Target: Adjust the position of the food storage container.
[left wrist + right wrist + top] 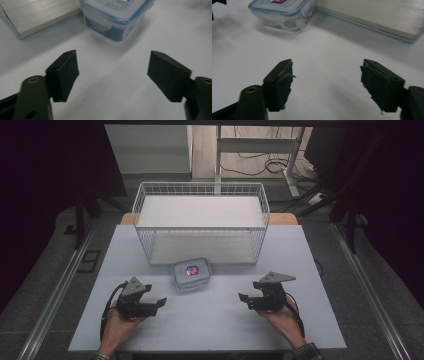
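A small clear lidded container (192,274) with a blue rim and a red label stands at the middle of the white table (205,325), just in front of a white wire basket (145,195). My left gripper (161,302) lies low at the near left, pointing right toward the middle, open with nothing between its jaws. My right gripper (243,298) mirrors it at the near right, also open with nothing in it. The left gripper view has the container (115,20) a short way beyond the gripper (112,65). In the right gripper view the container (283,13) sits ahead and left of the gripper (327,72).
The wire basket has a pale board as its floor (37,15) (374,17), and its front wall stands right behind the container. Metal rails run along both sides of the table. A white desk frame and cables (260,155) stand on the floor beyond.
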`<state>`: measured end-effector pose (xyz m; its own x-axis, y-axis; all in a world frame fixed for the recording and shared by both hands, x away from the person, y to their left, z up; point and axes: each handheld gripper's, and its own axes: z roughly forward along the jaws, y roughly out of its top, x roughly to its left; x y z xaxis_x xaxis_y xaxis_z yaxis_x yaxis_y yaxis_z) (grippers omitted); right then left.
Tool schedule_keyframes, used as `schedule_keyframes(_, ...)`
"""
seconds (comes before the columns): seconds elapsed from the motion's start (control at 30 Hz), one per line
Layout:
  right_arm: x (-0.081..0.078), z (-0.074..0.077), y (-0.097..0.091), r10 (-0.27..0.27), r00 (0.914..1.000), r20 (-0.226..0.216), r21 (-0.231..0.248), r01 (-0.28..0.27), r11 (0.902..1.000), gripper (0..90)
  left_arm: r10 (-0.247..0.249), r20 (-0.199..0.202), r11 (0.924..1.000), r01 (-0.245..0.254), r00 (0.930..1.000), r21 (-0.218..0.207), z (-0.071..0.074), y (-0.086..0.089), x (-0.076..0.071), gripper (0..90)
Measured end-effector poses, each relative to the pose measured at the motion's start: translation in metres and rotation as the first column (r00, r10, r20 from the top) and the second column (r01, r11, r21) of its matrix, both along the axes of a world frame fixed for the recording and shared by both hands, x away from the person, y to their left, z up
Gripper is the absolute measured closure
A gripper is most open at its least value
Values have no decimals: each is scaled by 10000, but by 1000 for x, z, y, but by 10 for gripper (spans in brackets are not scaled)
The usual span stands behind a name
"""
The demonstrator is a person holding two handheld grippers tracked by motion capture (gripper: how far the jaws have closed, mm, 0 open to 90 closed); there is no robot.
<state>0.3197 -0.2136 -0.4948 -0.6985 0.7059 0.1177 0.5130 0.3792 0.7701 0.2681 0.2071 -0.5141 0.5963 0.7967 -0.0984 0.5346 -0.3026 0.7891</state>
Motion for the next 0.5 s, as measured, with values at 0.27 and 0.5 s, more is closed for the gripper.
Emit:
schedule_keyframes(0.27, 20, 0, 19, 484, 9987, -180, 4, -484, 9988, 531, -67, -90, 9994, 64, 9999, -328, 5, 1, 27, 573)
schedule_keyframes(0.5, 40, 0, 40, 931, 9954, -224, -71, -933, 9956, 790, 278, 47, 9974, -274, 9996, -670, 6, -4, 53, 793)
